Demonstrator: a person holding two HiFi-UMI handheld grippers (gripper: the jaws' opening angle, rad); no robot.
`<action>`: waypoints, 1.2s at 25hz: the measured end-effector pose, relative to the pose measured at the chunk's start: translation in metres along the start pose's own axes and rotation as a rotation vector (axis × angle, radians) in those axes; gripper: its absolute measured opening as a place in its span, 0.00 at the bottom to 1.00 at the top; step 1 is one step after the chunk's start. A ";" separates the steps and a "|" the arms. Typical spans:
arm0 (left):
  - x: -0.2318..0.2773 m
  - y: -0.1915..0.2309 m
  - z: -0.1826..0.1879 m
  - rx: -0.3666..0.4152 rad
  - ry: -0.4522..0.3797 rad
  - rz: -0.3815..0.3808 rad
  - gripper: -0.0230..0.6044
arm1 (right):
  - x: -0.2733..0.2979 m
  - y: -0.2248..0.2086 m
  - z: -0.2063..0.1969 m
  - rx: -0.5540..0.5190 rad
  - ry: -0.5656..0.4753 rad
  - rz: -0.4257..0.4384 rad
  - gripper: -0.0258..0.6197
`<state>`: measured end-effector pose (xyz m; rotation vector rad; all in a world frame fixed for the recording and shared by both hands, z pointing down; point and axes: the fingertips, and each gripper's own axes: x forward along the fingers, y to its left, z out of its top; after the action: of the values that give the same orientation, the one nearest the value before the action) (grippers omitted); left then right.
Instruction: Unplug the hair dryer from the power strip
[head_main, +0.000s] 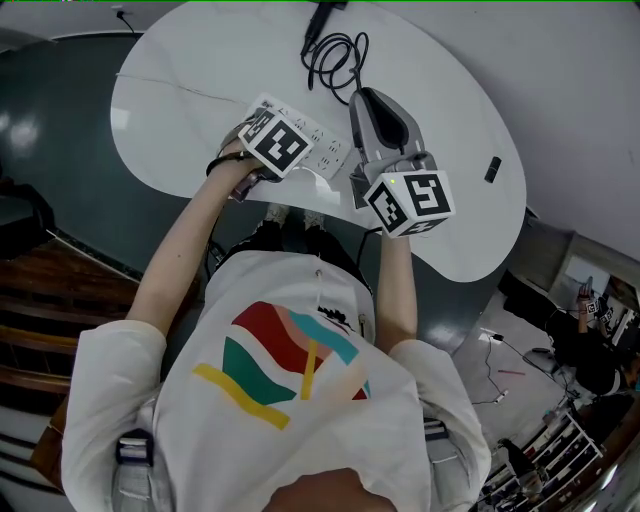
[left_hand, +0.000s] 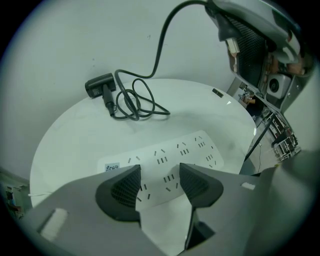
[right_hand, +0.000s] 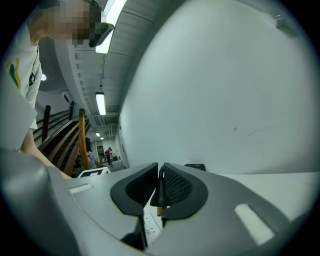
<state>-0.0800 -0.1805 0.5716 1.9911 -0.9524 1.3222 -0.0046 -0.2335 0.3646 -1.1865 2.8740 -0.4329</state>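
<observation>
A white power strip (head_main: 318, 150) lies on the white round table (head_main: 450, 120). My left gripper (left_hand: 159, 180) points steeply down over it, open, its pads (left_hand: 125, 187) apart above the strip's sockets (left_hand: 170, 160). My right gripper (head_main: 364, 98) is raised above the strip's right end and shut on the black plug (right_hand: 160, 192), whose brass prongs hang free of the strip. From the plug the black cord (left_hand: 132, 102) arcs down to a loose coil on the table. The coil ends at the black hair dryer (left_hand: 100, 86), which lies at the far edge (head_main: 322, 15).
A small black object (head_main: 493, 170) lies near the table's right edge. Dark floor surrounds the table, with wooden stairs (head_main: 40, 300) at the left. A white wall stands behind the table. The person's torso is close to the near edge.
</observation>
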 end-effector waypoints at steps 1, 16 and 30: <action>0.000 0.000 0.000 -0.001 0.001 0.001 0.43 | -0.002 -0.002 0.001 0.003 -0.003 -0.003 0.12; 0.000 -0.001 -0.001 -0.007 -0.025 0.006 0.43 | -0.041 -0.022 -0.060 -0.276 0.246 -0.101 0.12; 0.000 0.000 -0.002 -0.007 -0.017 0.008 0.43 | -0.105 -0.060 -0.148 -0.287 0.482 -0.234 0.13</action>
<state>-0.0816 -0.1791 0.5722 1.9985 -0.9723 1.3061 0.0962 -0.1637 0.5114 -1.6825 3.2996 -0.3571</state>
